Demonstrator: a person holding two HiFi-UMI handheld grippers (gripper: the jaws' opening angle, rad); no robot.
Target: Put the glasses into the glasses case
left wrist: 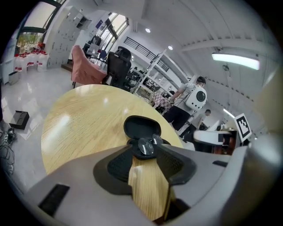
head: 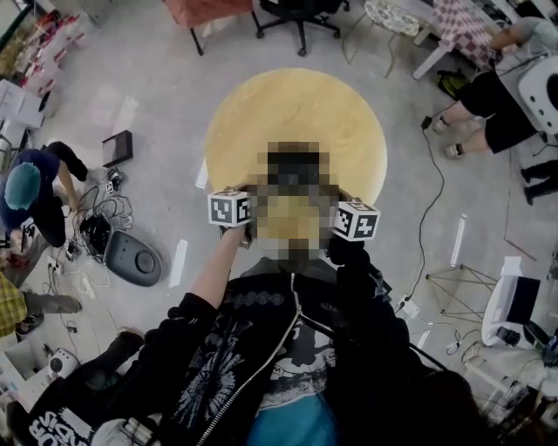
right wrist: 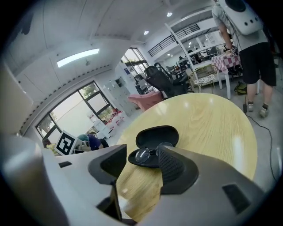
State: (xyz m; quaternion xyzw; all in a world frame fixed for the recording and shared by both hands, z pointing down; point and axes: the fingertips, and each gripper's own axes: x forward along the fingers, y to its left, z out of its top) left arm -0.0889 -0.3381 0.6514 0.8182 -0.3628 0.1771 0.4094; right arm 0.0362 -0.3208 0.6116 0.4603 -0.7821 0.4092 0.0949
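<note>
Left gripper [left wrist: 147,155]: jaws spread wide, nothing gripped. Only bare tabletop shows in the gap between the two dark pads. The jaw tips are near the glasses case [left wrist: 141,127] but clear of it, on its near side.

Right gripper [right wrist: 141,164]: jaws also spread wide, nothing gripped. The jaw tips are likewise short of the glasses case, on its near side.

Both grippers point at the glasses case from the person's side. The left gripper's marker cube [head: 229,209] and the right gripper's marker cube [head: 357,220] flank it.

Glasses [right wrist: 148,155]: these lie inside the glasses case, in its lower shell, lenses facing up. The case is a dark hard shell. It stands open, with the lid raised on the far side.

Round wooden table [right wrist: 212,128]: the glasses case rests on its top, nearer the person's edge than the far edge.

Beyond the glasses case, past the table's far rim, stand a black office chair [head: 299,12] and a seat under a pink cover [left wrist: 84,69]. Right of the glasses case, off the table, a person in black shorts [right wrist: 254,53] stands on the floor.
</note>
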